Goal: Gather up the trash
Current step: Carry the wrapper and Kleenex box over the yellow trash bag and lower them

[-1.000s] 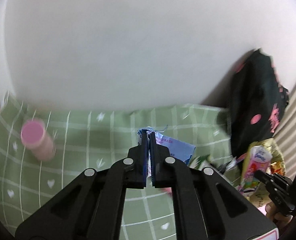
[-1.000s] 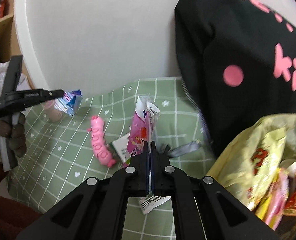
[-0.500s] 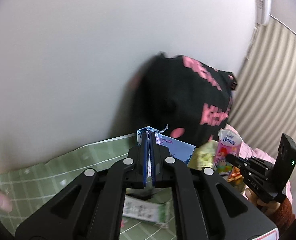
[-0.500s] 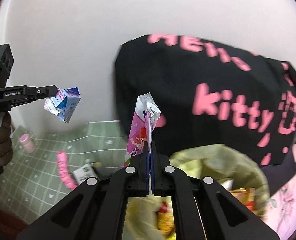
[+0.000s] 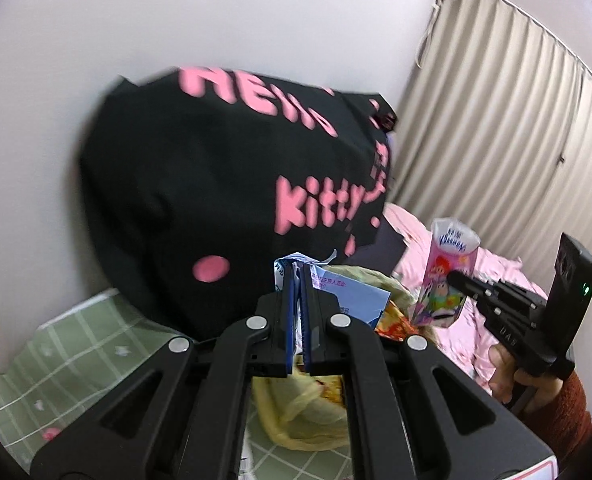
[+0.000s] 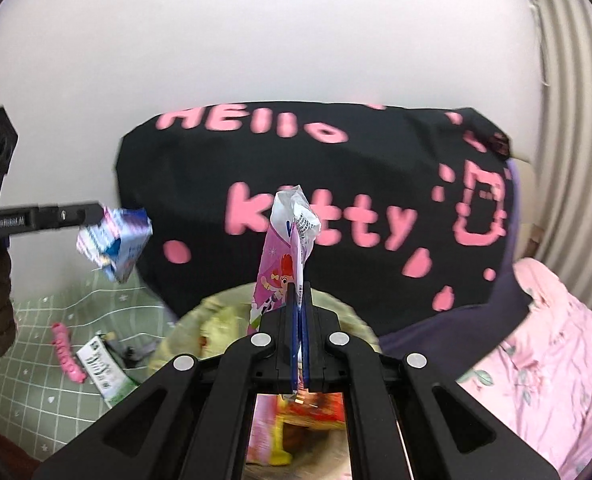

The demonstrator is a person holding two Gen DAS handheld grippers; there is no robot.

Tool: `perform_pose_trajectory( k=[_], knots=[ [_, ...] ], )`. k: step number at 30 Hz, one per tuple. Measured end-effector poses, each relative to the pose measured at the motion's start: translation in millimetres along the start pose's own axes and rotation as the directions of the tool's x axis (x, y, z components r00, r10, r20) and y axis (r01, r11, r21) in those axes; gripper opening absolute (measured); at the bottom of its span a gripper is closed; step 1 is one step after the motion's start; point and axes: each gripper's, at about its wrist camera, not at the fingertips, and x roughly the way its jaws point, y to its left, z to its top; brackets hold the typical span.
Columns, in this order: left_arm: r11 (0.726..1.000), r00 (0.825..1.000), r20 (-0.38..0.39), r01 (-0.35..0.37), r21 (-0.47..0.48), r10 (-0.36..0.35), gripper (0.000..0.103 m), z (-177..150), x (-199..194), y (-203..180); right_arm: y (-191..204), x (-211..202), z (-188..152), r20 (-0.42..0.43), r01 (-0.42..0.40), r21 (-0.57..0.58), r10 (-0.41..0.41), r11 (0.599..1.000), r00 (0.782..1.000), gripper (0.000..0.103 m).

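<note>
Right now my left jaws are pinched fully closed on a crumpled blue-and-white carton, and my right jaws are clamped just as tight on the lower edge of a pink snack wrapper that stands up above them. Neither pair shows any gap beyond the thin sheet it holds.

Both pieces look feather-light, by my judgement. The wrapper is soft film, glossy and probably slippery, so a grip on a flat seam edge, as I have it, seems safer than on its puffed, torn-open top. It is pink with a cartoon figure and a white, ragged mouth. The carton is squashed paperboard, stiffer at its folds; I hold it by a flattened flap, which should keep it from twisting. It carries blue print on white with some small pink text.

Just beneath both loads sits the yellow trash bag, its mouth open and already holding bright wrappers; the two pieces hang above or beside that opening. Behind it leans a black bag with pink lettering. On the green checked cloth of the desk, a pink caterpillar-shaped toy and a green-and-white packet lie uncollected, near each other.
</note>
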Motion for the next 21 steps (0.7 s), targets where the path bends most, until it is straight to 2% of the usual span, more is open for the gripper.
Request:
perform_pose_trajectory(
  k=[5,11,15,21],
  knots=[
    [0.999,0.996,-0.086,0.028,0.028,-0.026,0.003,-8.2,42.0,-16.3,-15.9,-0.2,-9.7,-0.034,0.019,0.023,-0.018,1.000,0.999,0.003],
    [0.996,0.980,-0.200,0.017,0.084,0.000,0.003,-29.2,90.4,-33.3,-15.8,23.6,-21.5,-0.100,0.008,0.026,-0.005,1.000,0.995,0.003],
    [0.994,0.973,-0.230,0.003,0.106,0.021,0.003,-35.0,109.4,-36.4,-14.7,36.9,-24.4,-0.132,-0.026,0.041,0.031,0.999,0.991,0.003],
    [0.993,0.972,-0.232,-0.008,0.121,0.036,0.003,-28.8,123.2,-34.5,-12.6,49.6,-37.6,-0.180,-0.050,0.084,0.065,0.995,0.982,0.003]
  ],
)
